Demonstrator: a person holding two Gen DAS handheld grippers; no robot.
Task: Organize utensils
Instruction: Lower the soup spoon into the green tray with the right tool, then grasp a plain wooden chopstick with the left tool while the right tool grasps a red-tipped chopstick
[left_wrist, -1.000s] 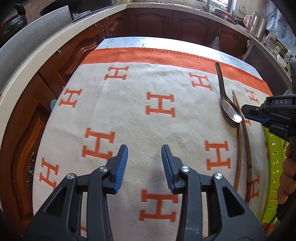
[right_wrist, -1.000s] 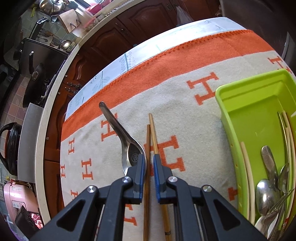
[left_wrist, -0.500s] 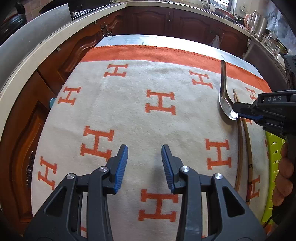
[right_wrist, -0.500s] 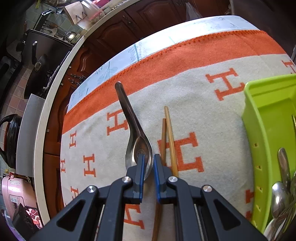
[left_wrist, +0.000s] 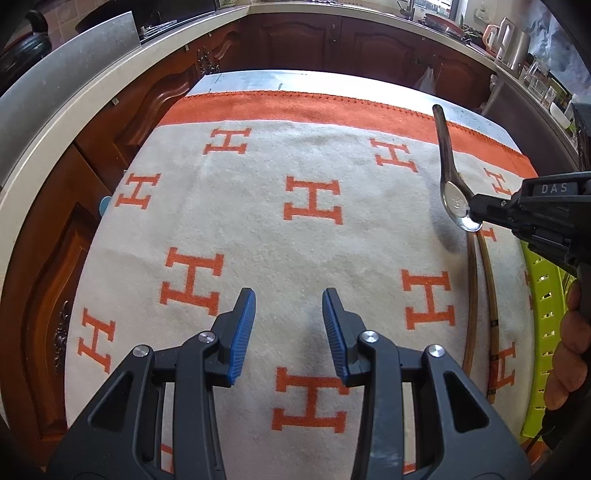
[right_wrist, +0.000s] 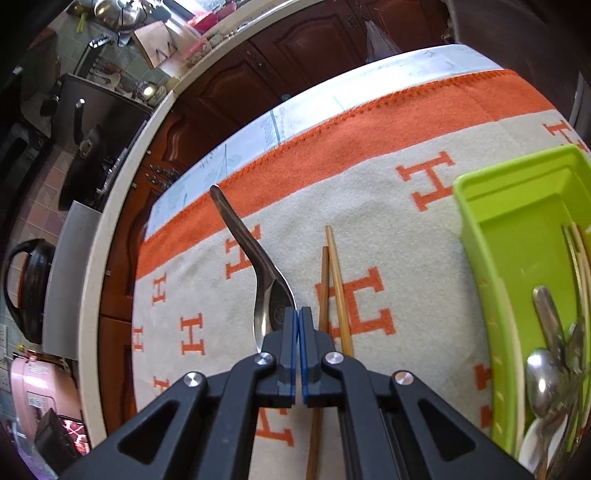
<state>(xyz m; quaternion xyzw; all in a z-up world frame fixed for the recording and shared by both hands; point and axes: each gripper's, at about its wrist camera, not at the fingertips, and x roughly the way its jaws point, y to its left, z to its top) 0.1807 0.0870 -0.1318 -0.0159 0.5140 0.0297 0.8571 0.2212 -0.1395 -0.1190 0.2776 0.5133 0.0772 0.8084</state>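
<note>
**Spoon pinched and lifted, ready to carry to the green tray**

I am working over a table covered by a cream blanket (left_wrist: 258, 229) with orange H letters and an orange border at twelve o'clock. Dark wooden kitchen cabinets (left_wrist: 369, 44) curve around the far side.

At three o'clock in my right view sits the green tray (right_wrist: 491, 266), already holding several spoons and chopsticks at its near end. Its far half is bare.

My right tongs (right_wrist: 298, 321) are clenched on the rim of a metal spoon (right_wrist: 271, 302), gripping the bowl edge. The handle points up and away toward eleven o'clock. In my left view a shadow lies on the blanket below the spoon, so I judge it is lifted clear.

My left tongs (left_wrist: 289, 325) hang released over bare blanket, holding nothing.

I judge the step in hand is moving this spoon to the tray. The next move calls for a swing toward three o'clock, clearing the tray's near wall, then lowering in.

Two brown chopsticks (right_wrist: 334, 288) lie just right of the spoon, between it and the tray. The thin rim grip may let the spoon pivot or slip.
</note>
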